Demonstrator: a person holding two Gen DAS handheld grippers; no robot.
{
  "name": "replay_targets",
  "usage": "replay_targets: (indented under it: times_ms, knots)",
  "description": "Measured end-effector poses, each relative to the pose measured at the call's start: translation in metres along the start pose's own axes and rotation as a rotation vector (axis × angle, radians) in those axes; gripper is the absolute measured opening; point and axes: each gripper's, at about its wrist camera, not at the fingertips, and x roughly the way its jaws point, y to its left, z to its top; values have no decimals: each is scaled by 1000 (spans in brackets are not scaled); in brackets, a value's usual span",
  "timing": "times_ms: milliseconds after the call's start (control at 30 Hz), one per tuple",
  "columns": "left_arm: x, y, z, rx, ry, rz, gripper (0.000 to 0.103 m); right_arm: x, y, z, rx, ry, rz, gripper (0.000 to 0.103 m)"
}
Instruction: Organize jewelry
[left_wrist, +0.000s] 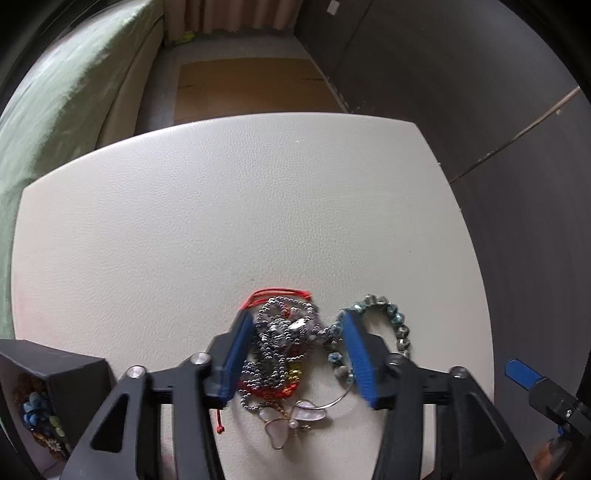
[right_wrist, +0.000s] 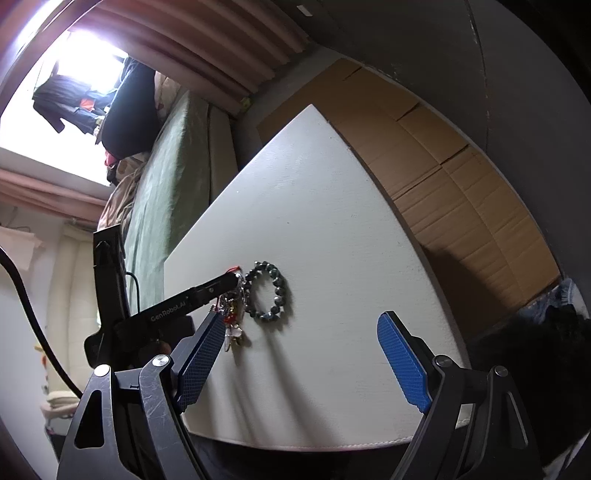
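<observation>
A tangle of silver ball chain (left_wrist: 277, 339), red cord (left_wrist: 275, 295) and a pale butterfly pendant (left_wrist: 288, 421) lies on the white table (left_wrist: 221, 221). My left gripper (left_wrist: 295, 317) points down over it, open, its blue pads on either side of the tangle. The right pad rests across a grey-green bead bracelet (left_wrist: 399, 325) lying beside the pile. In the right wrist view the bracelet (right_wrist: 267, 291) lies flat, with the left gripper's finger (right_wrist: 221, 284) at the pile. My right gripper (right_wrist: 301, 319) hovers wide open nearer the table's edge, holding nothing.
A black box (left_wrist: 74, 373) holding coloured beaded pieces stands at the table's near left. A green-covered bed (left_wrist: 55, 92) runs along the left. Flattened cardboard (left_wrist: 247, 88) lies on the floor past the table's far edge. A dark wall (left_wrist: 480, 92) is on the right.
</observation>
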Motion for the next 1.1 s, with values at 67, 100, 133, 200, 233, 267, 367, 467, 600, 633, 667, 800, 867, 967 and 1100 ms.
replay_targets:
  times_ms: [67,100,133,200,233,267,367,467,600,633,667,800,867,967,1100]
  knots:
    - [0,-3,-2,11,-13,18,55,1,0,-1,2,2,-2,86]
    - [0,-3,-3,12,-14,21,55,1,0,0,2,3,-2,86]
    - [0,-4,-4,15,-19,29,52,1,0,-1,2,3,-2,86]
    - [-1,-3,-5,18,-24,68,36,1,2,-2,0,4,-1,86]
    - [-2,-1,-6,14,-23,70,31,1,3,-2,-1,4,0,86]
    - [-3,2,-6,7,-14,55,9,1,3,-1,-2,4,1,86]
    - [-8,3,-7,11,1,38,6,2,4,-2,-1,5,2,86]
    - [-27,0,-10,26,-34,7,6,3,7,-4,-4,7,5,86]
    - [-55,-4,-14,34,-93,-14,6,4,14,-7,-13,9,13,86]
    - [-65,-4,-15,36,-111,-19,6,4,16,-8,-17,8,15,86]
    - [-72,-3,-14,40,-127,-21,6,4,18,-8,-21,9,19,86]
    - [-115,-3,-17,41,-212,-35,6,9,27,-7,-29,11,41,86]
    - [-134,-3,-16,44,-248,-39,5,16,30,-5,-37,20,37,73]
    - [-166,-3,-16,50,-305,-45,5,32,31,0,-36,48,10,55]
    - [-205,0,-17,55,-377,-41,5,59,36,7,-64,87,-67,40]
